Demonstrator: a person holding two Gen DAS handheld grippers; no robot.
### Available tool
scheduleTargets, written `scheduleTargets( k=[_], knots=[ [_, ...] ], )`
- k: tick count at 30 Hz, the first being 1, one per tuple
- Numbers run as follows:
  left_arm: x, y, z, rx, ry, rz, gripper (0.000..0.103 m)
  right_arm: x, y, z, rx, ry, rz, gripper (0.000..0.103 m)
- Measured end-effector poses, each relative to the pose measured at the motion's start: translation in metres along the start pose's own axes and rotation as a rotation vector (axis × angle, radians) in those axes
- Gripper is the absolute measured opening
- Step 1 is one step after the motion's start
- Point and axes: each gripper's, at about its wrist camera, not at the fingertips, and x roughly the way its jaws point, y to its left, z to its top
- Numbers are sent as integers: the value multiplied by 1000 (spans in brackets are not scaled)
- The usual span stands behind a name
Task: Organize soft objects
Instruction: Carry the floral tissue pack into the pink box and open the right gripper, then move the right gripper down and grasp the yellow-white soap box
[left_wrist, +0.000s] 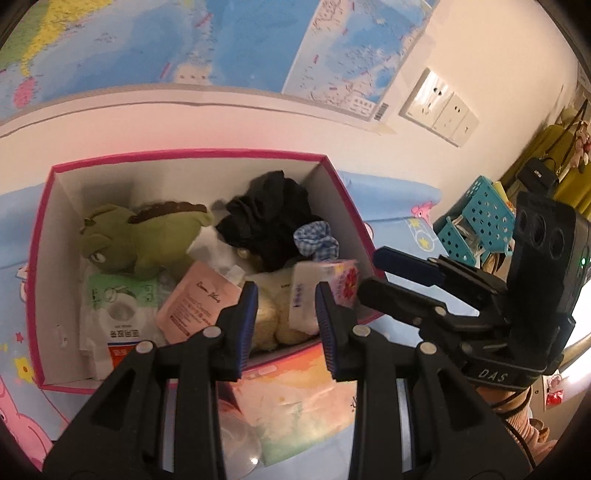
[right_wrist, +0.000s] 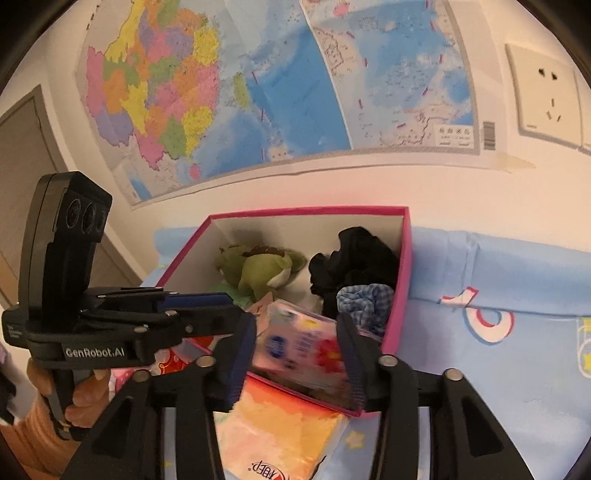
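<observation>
A pink-rimmed cardboard box (left_wrist: 184, 152) (right_wrist: 306, 211) stands on a blue sheet. It holds a green dinosaur plush (left_wrist: 140, 243) (right_wrist: 258, 269), black cloth (left_wrist: 266, 218) (right_wrist: 354, 258), a blue checked scrunchie (left_wrist: 316, 240) (right_wrist: 365, 299), a pink pouch (left_wrist: 195, 302) and a yellow plush (left_wrist: 266, 317). My right gripper (right_wrist: 295, 321) (left_wrist: 369, 273) is open over the box's near right corner. A pink flowered tissue pack (right_wrist: 303, 343) (left_wrist: 332, 284), blurred, is loose between and just beyond its fingers. Over the box's front edge my left gripper (left_wrist: 284, 291) (right_wrist: 232, 306) holds nothing, its jaws narrowly apart.
An orange and yellow packet (right_wrist: 280, 435) lies on the sheet (right_wrist: 498, 280) in front of the box. A teal perforated basket (left_wrist: 476, 225) stands to the right. The wall behind carries a map (right_wrist: 258, 92) and sockets (left_wrist: 439, 107). A hand (right_wrist: 85, 391) holds the left gripper.
</observation>
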Motion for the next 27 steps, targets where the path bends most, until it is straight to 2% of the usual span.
scheduleTargets(
  k=[4,10,16,20,25,27],
  knots=[
    [-18,-4,-9,40,-49,30,33,-7,3,-3,-20,-6,-3,48],
    [-58,-18,-38,140,-135,13,34,-19,5,-13,-16,-12,12,48],
    [-97,-21,-81,200,-189,-33,37,-50,25,-41,-78,-13,112,52],
    [-103,-6,-109,161,-172,-16,37,-61,40,-64,-106,15,192,53],
    [-95,1,-139,128,-123,40,37,-64,60,-100,-133,82,260,54],
    [-91,4,-150,103,-103,24,37,-59,68,-114,-138,128,284,54]
  ],
)
